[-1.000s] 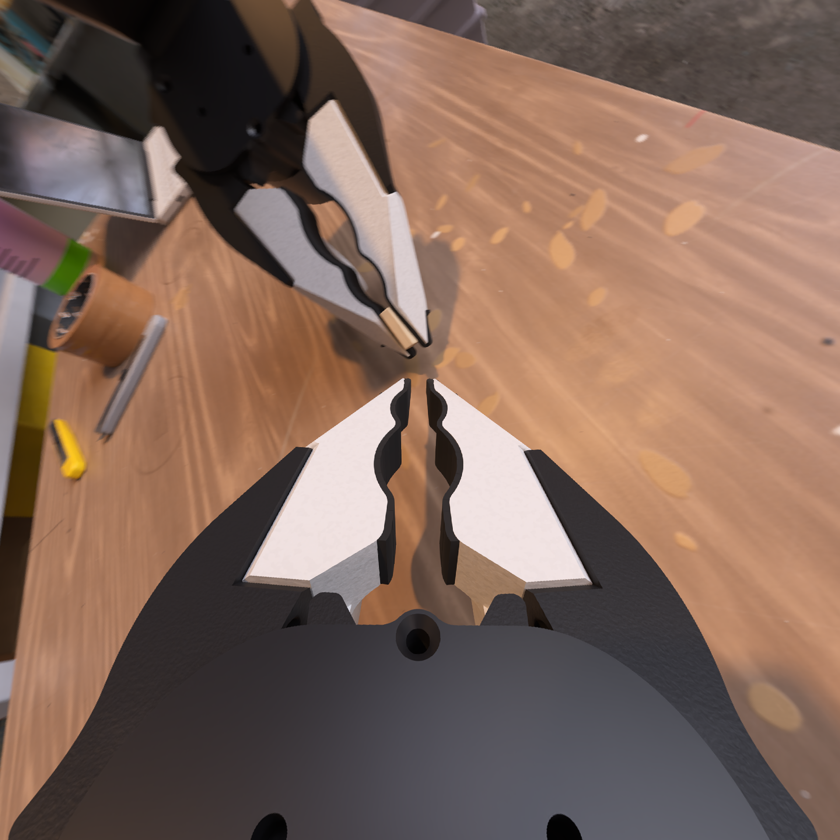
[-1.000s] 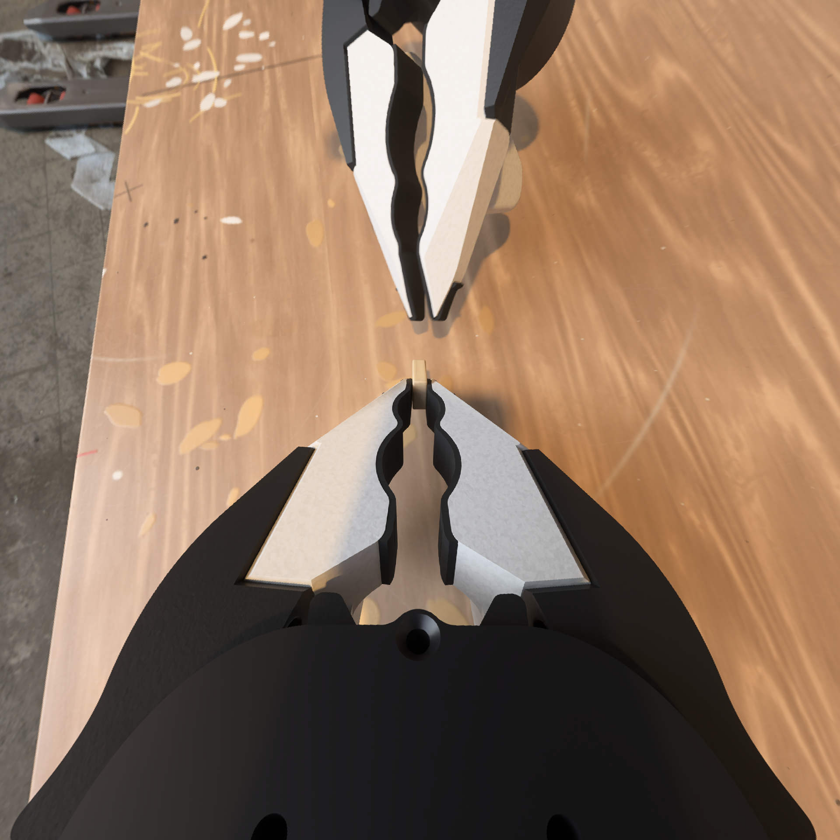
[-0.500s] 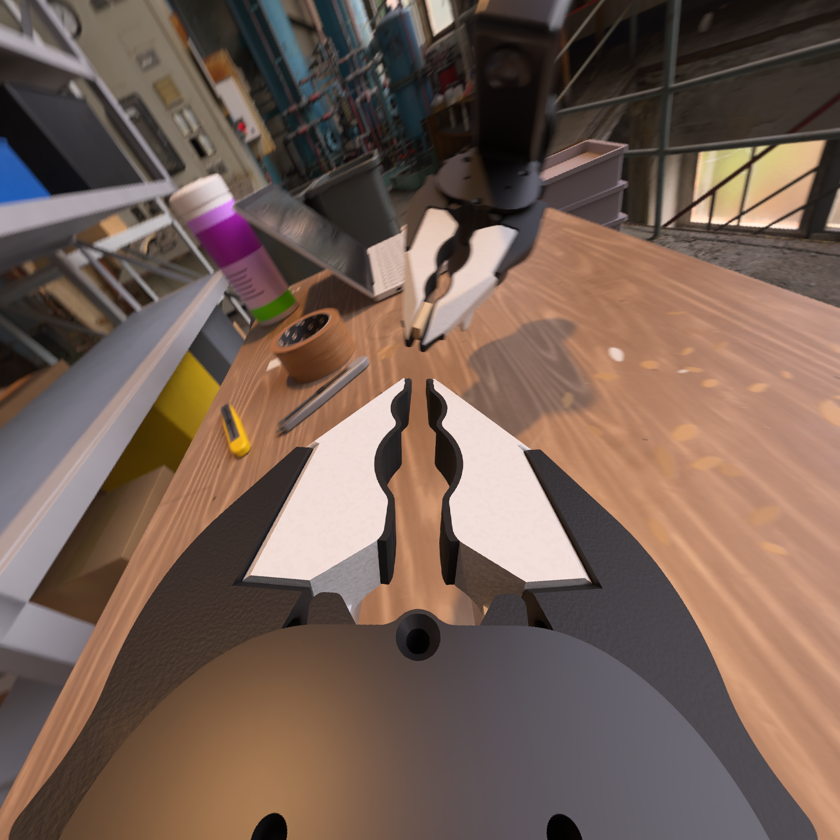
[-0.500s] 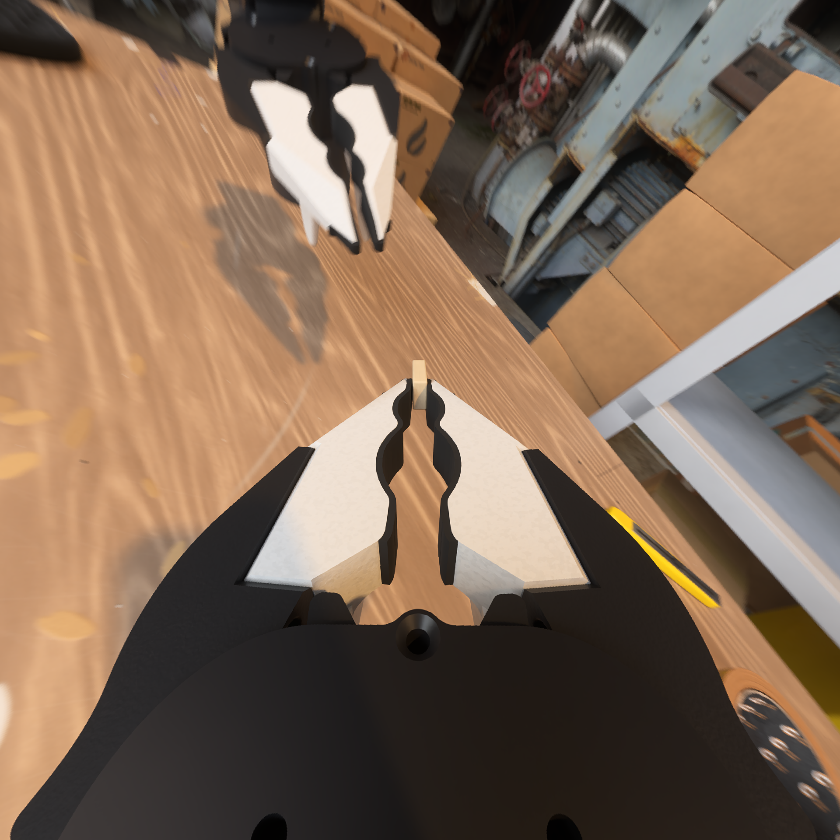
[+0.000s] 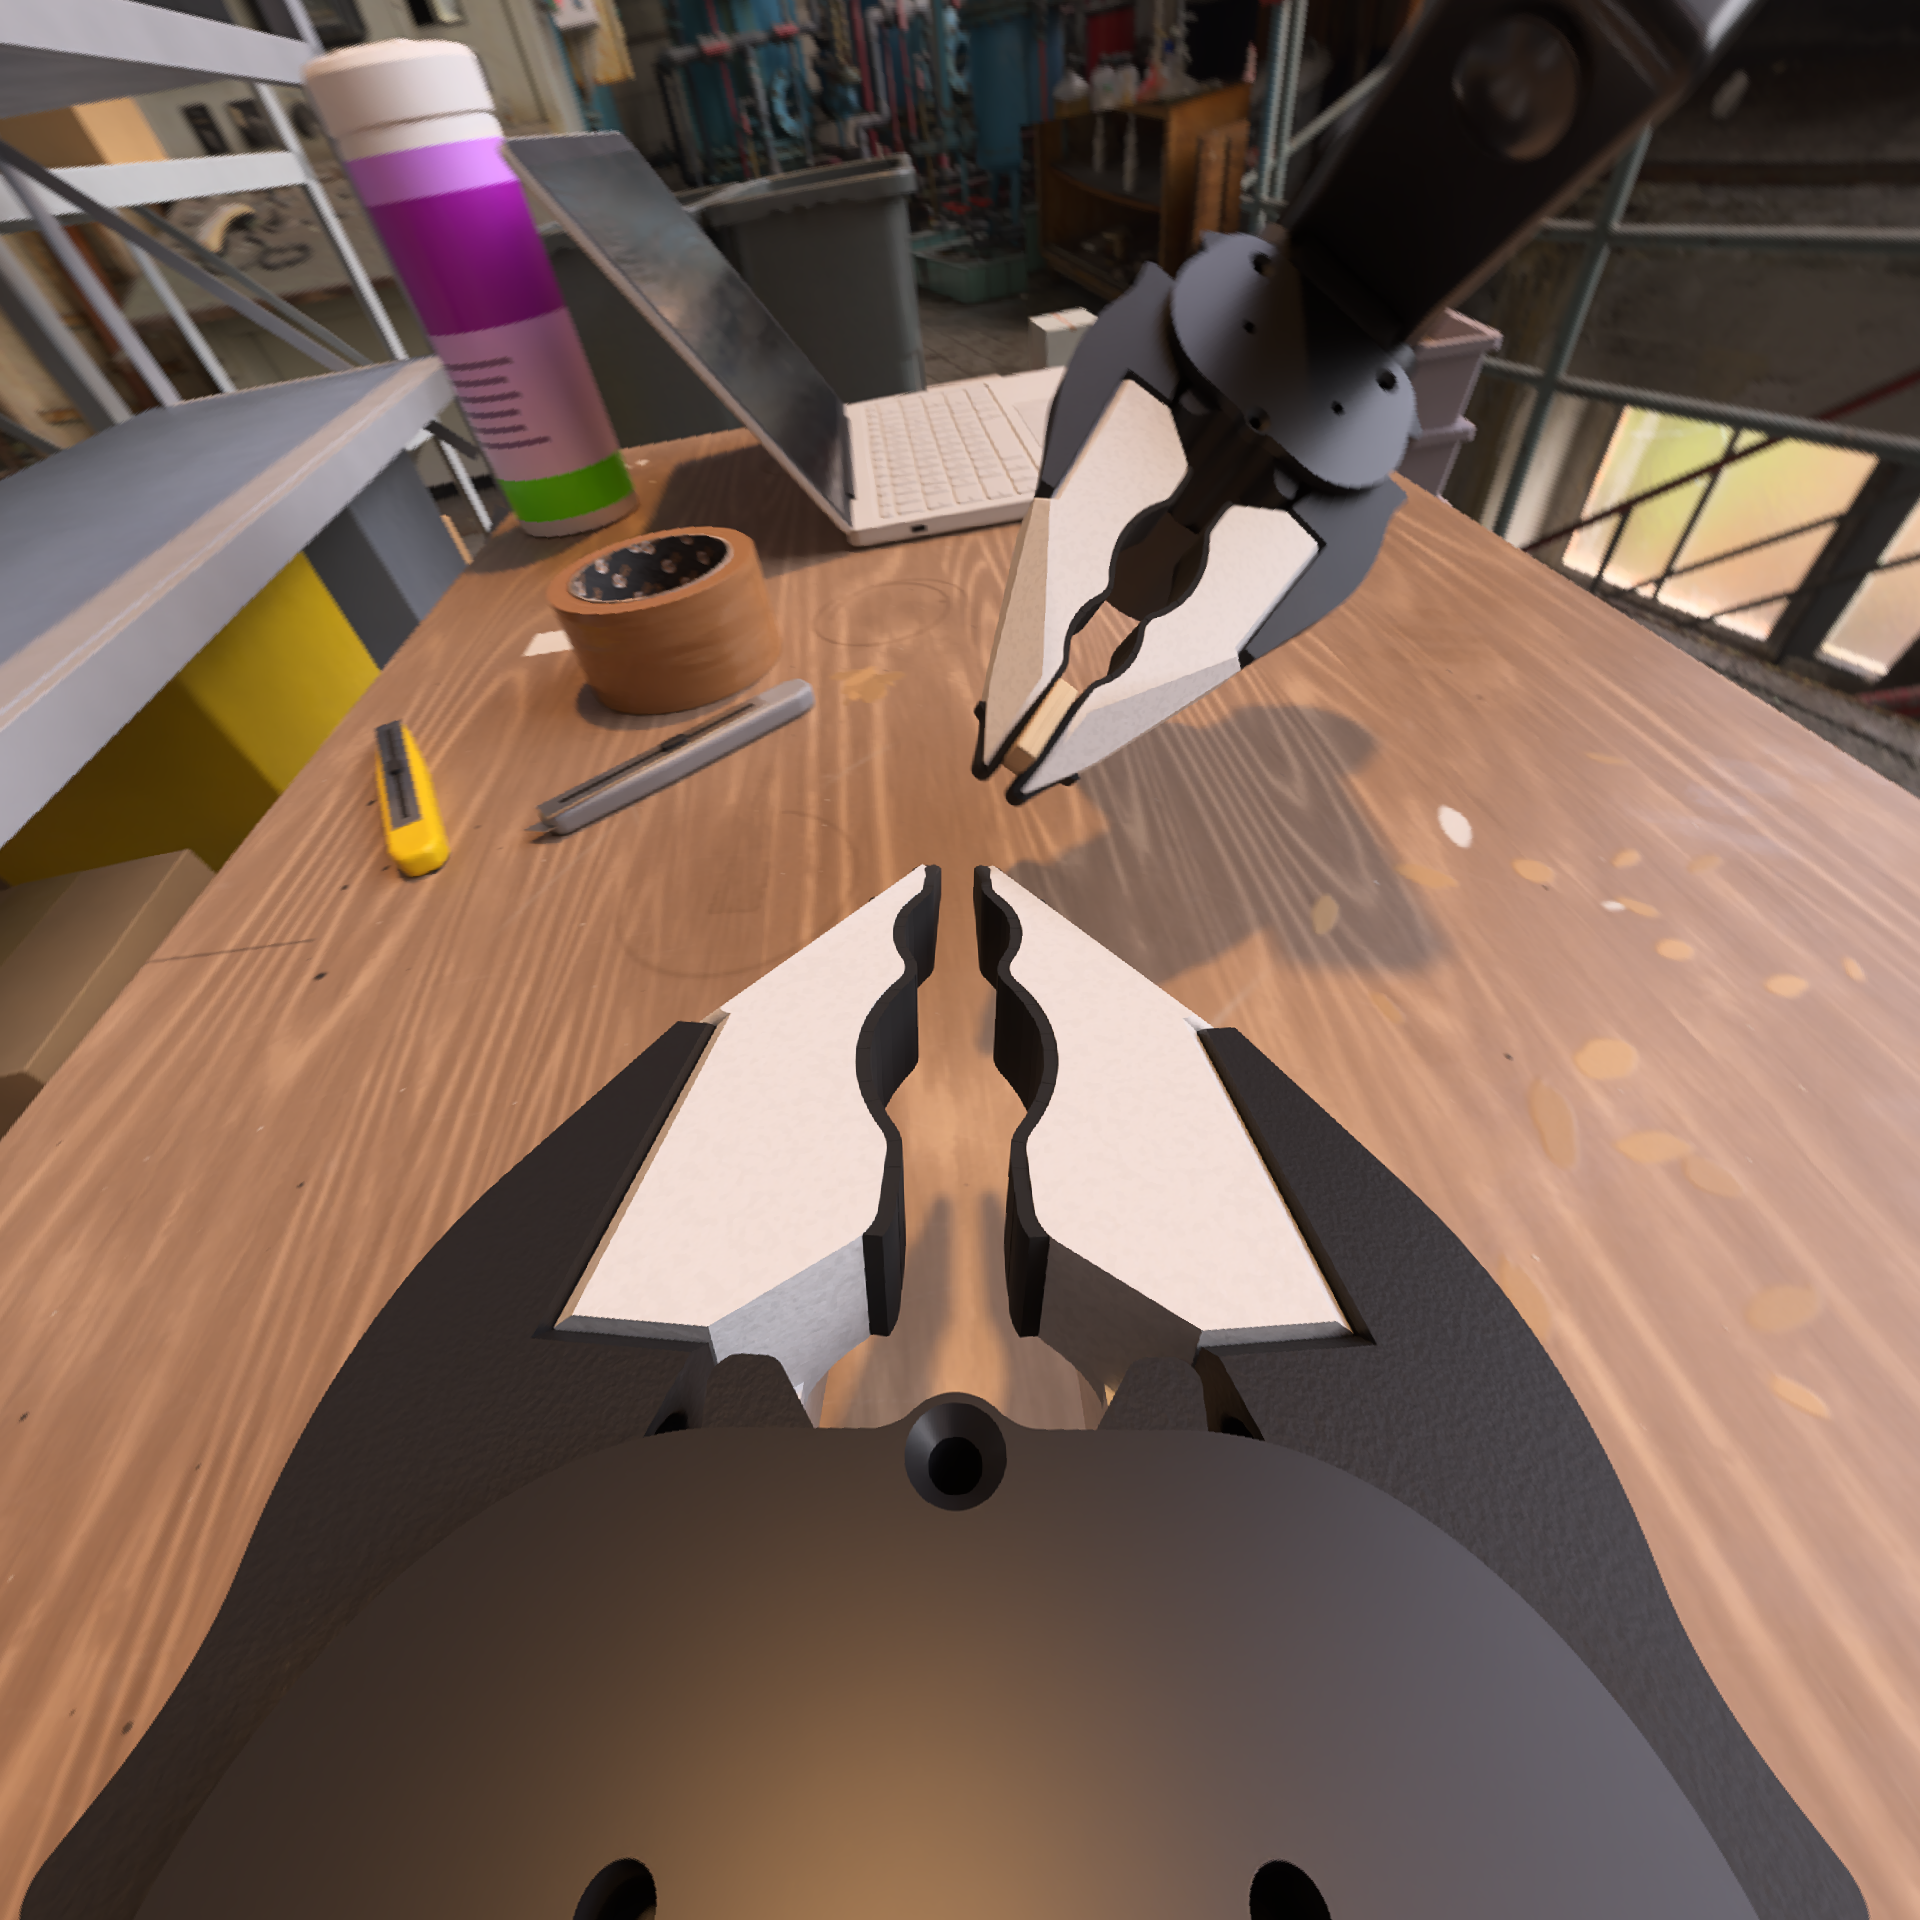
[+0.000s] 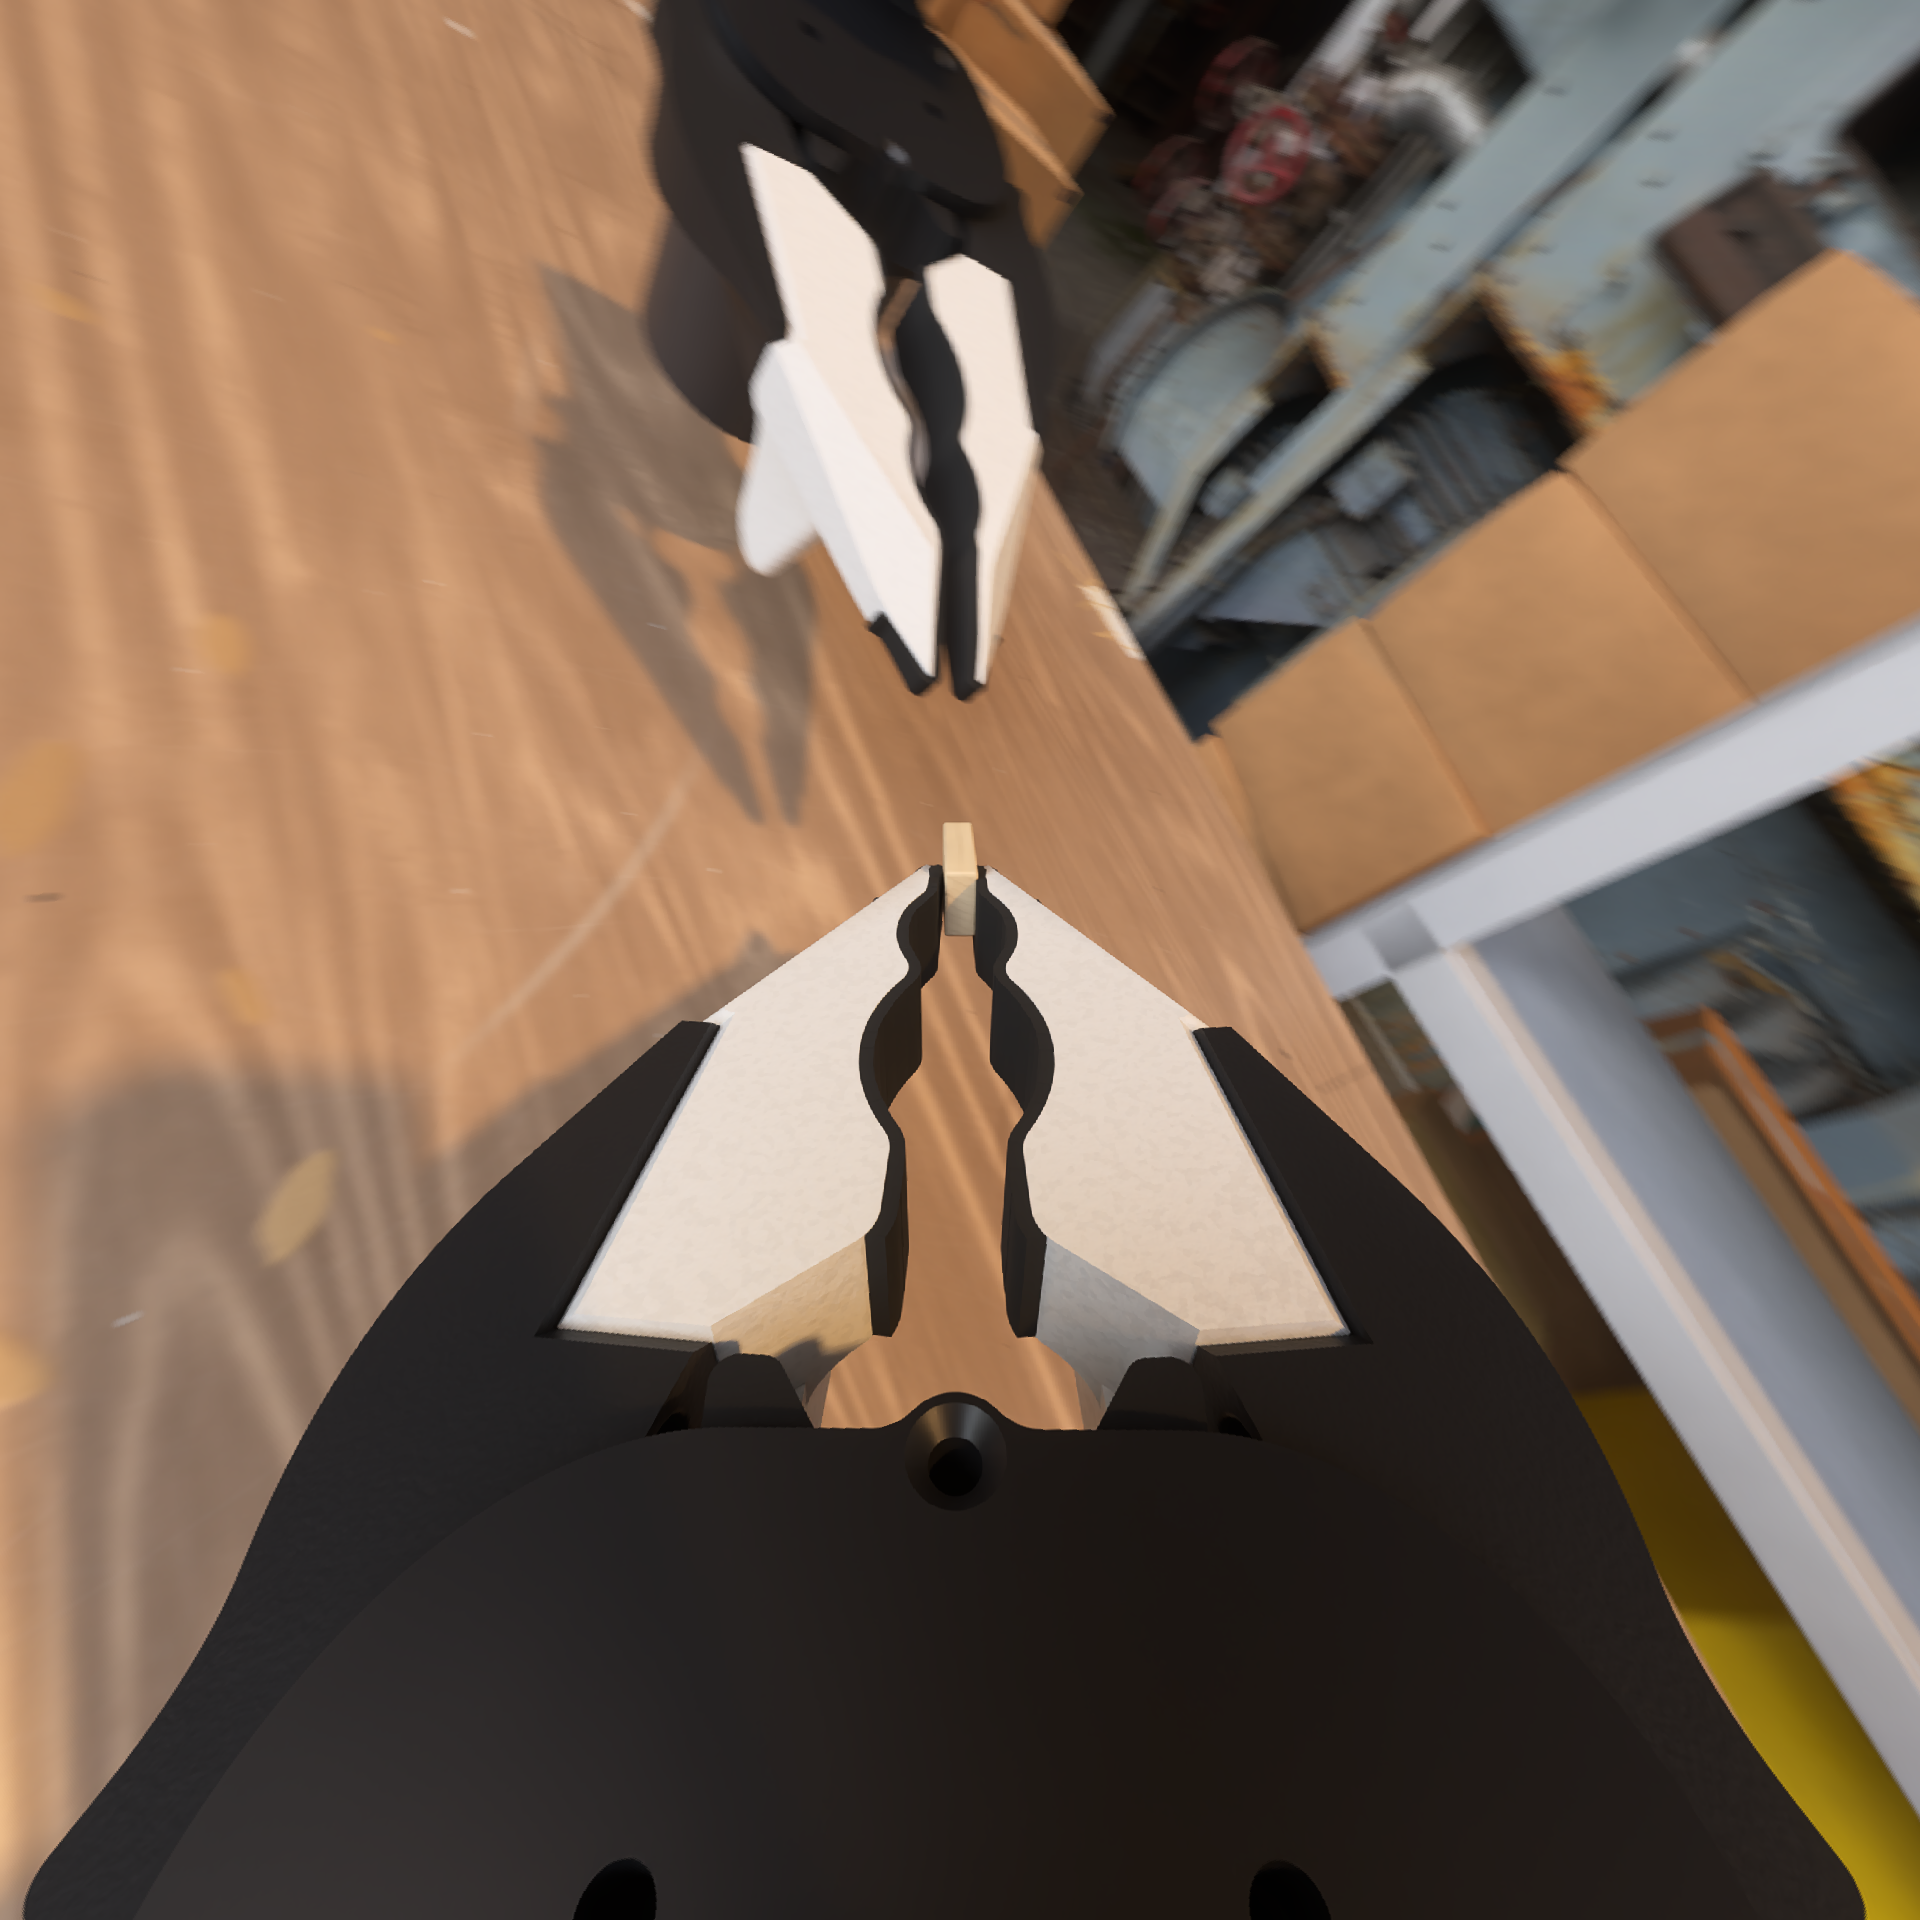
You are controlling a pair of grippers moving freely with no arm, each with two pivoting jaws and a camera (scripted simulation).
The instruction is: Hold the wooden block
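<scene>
A small pale wooden block (image 6: 957, 879) is pinched between the tips of my right gripper (image 6: 957, 878), which is shut on it and held above the wooden table (image 6: 312, 727). In the left wrist view the same block (image 5: 1039, 729) shows between the right gripper's tips (image 5: 1023, 774), ahead and slightly right of my left gripper. My left gripper (image 5: 956, 875) is shut with only a thin slit between its fingers and holds nothing; it hovers above the table (image 5: 1351, 1039). It also shows in the right wrist view (image 6: 943, 681), blurred, a short way ahead of the block.
At the table's back left stand a purple and white canister (image 5: 473, 281), a roll of brown tape (image 5: 670, 618), a grey utility knife (image 5: 675, 758), a yellow cutter (image 5: 408, 800) and an open laptop (image 5: 883, 416). A grey shelf (image 5: 187, 540) runs along the left edge. Cardboard boxes (image 6: 1558, 644) lie beyond the table.
Both grippers have tilted up from looking down at the table to looking along it. The right gripper keeps the block pinched. The right wrist view is now motion-blurred.
</scene>
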